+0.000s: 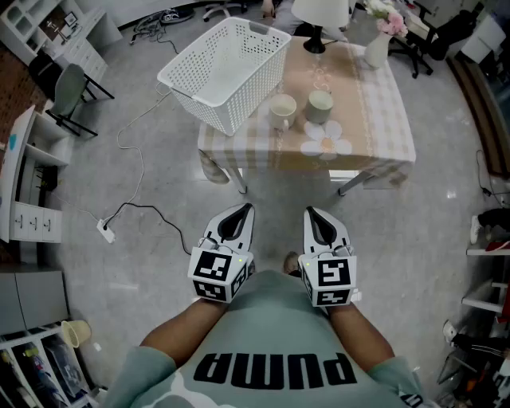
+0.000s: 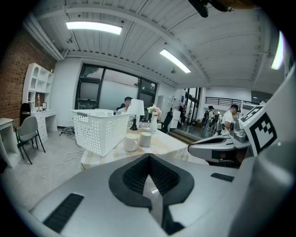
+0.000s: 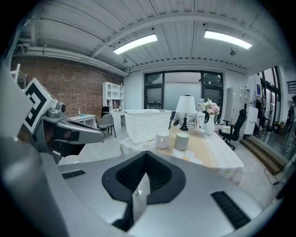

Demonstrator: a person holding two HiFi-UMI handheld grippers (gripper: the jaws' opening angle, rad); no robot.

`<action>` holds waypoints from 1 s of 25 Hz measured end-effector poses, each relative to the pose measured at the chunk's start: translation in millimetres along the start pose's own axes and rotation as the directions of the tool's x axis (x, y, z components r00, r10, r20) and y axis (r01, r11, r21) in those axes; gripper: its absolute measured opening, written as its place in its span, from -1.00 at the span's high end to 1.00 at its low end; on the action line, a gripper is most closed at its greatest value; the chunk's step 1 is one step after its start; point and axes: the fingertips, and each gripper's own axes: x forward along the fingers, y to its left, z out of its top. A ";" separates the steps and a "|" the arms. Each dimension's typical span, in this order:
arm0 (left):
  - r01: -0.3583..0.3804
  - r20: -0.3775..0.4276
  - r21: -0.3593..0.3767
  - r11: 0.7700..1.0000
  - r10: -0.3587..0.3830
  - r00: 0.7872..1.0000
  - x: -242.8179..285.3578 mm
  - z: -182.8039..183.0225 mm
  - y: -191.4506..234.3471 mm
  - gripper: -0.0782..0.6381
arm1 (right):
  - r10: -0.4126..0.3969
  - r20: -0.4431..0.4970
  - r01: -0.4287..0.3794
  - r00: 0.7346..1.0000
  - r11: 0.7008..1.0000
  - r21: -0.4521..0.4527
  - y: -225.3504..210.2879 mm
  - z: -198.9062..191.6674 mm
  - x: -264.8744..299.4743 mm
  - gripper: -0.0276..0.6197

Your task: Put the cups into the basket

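Two cups stand side by side on the checked table (image 1: pixel 382 119): a cream mug (image 1: pixel 282 110) and a pale grey-green cup (image 1: pixel 319 106). Left of them on the table sits the white perforated basket (image 1: pixel 227 72), with nothing visible inside. My left gripper (image 1: pixel 243 210) and right gripper (image 1: pixel 311 213) hover over the floor well short of the table, both shut and holding nothing. In the left gripper view the basket (image 2: pixel 99 129) and the mug (image 2: pixel 131 142) lie far ahead of the gripper (image 2: pixel 149 156). The right gripper view shows its gripper (image 3: pixel 146 152) equally far from the cups (image 3: pixel 162 140).
A flower-shaped mat (image 1: pixel 327 139) lies at the table's near edge. A lamp (image 1: pixel 319 16) and a vase of flowers (image 1: pixel 377 48) stand at the far side. A cable with a power strip (image 1: pixel 106 231) runs over the floor on the left, near a chair (image 1: pixel 68 92).
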 end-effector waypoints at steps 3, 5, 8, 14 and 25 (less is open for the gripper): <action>0.001 0.001 0.000 1.000 -0.001 1.000 -0.9 0.0 1.5 0.77 | 0.012 0.002 -0.012 1.000 1.000 0.013 7.1 4.1 1.0 0.88; 0.001 0.000 -0.001 1.000 -0.001 1.000 -1.5 0.0 2.8 0.77 | 0.011 -0.001 -0.011 1.000 1.000 0.012 8.2 4.4 1.7 0.88; 0.003 0.001 0.000 1.000 -0.003 1.000 -2.7 0.1 4.4 0.77 | -0.002 -0.006 0.002 1.000 1.000 -0.003 5.8 1.8 2.1 0.88; 0.000 0.006 0.000 1.000 0.000 1.000 -7.8 -1.2 9.8 0.77 | -0.008 -0.002 0.009 1.000 1.000 0.005 10.3 2.0 3.3 0.88; 0.011 0.031 0.001 1.000 -0.012 0.999 -30.1 -0.6 30.9 0.77 | -0.032 0.009 0.031 0.999 0.998 0.056 33.3 6.2 4.2 0.88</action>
